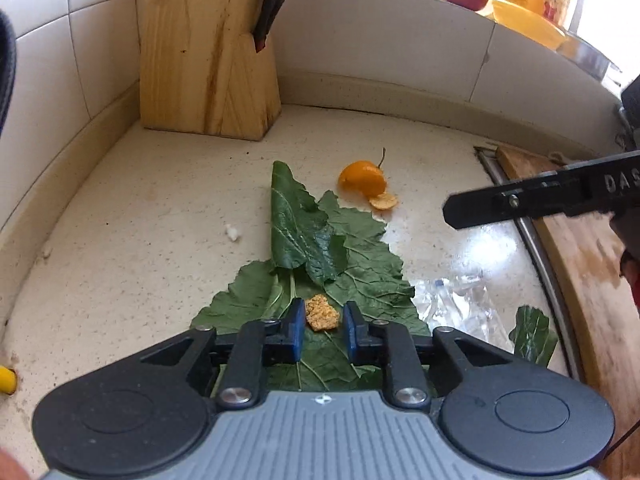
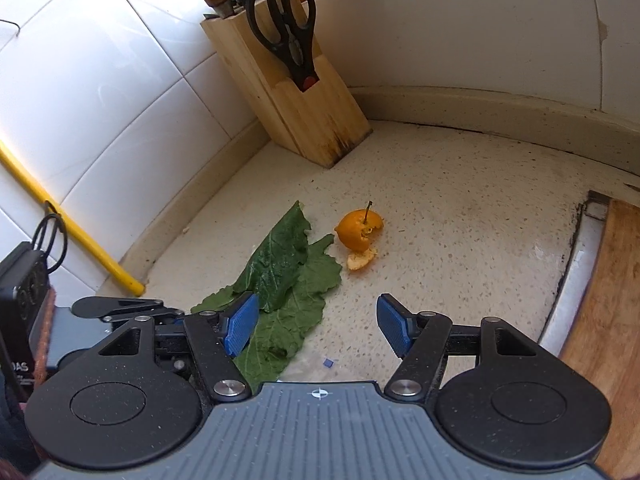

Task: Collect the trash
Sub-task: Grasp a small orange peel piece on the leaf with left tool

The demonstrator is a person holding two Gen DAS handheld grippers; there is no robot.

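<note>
Left wrist view — leaf [image 1: 304,240] lengthwise, tip toward knife block [image 1: 208,48].

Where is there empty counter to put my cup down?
Bare counter lies between the orange peel and the sink edge, and in front of the knife block. Another bare patch sits left of the leaves, by the wall. The near middle is crowded: leaves, a crumb, clear plastic, both grippers.

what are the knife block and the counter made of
Knife block: pale unfinished-looking wood, grain lines visible, dark staining at its base. Counter: looks like speckled cream stone or composite, with a glossy reflection near the sink edge.
</note>
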